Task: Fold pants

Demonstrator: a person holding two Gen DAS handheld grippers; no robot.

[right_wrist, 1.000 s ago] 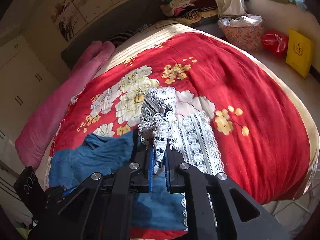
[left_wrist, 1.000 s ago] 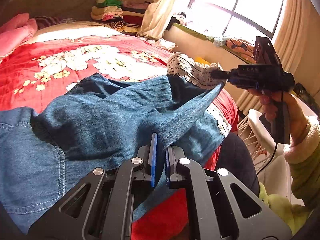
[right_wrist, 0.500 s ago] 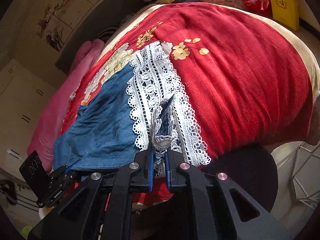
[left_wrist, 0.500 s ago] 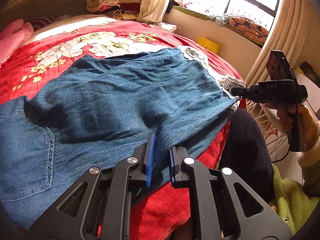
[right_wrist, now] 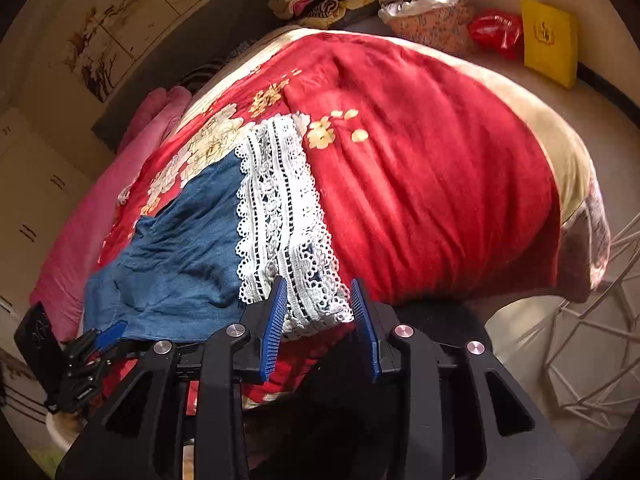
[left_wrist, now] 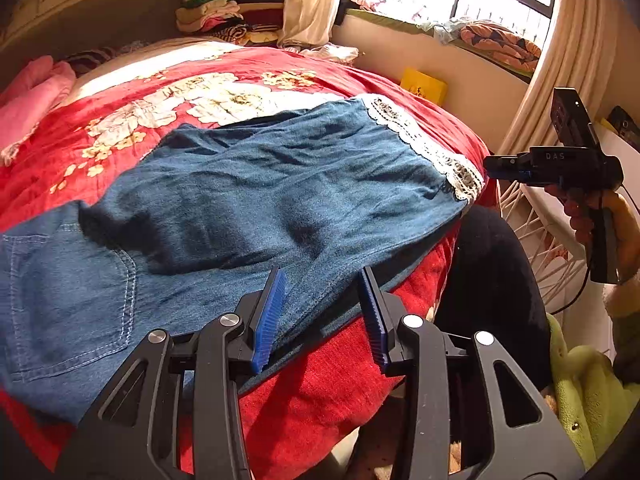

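Observation:
Blue denim pants [left_wrist: 248, 200] lie flat on the red flowered bedcover [left_wrist: 168, 80], the leg with the white lace hem [left_wrist: 440, 156] reaching the bed's right edge. My left gripper [left_wrist: 322, 276] sits low at the near edge, its jaws opening, with the denim edge loose between the blue pads. In the right wrist view the right gripper [right_wrist: 318, 284] is also opening, and the lace hem [right_wrist: 280, 216] rests between its pads without being pressed. The right gripper [left_wrist: 496, 168] shows in the left view, held by a hand just off the hem. The left gripper [right_wrist: 112, 332] appears at lower left.
A pink blanket [left_wrist: 32, 96] lies along the bed's far left. Stacked folded clothes [left_wrist: 216, 16] sit at the headboard. A yellow box [right_wrist: 550, 40] and a red bag [right_wrist: 496, 32] stand on the floor. A white wire rack [right_wrist: 600, 320] and a black round seat [left_wrist: 492, 280] adjoin the bed's corner.
The lifted pants leg was drawn toward the near right edge and laid flat. Both grippers, shut on the fabric before, have opened and let it go.

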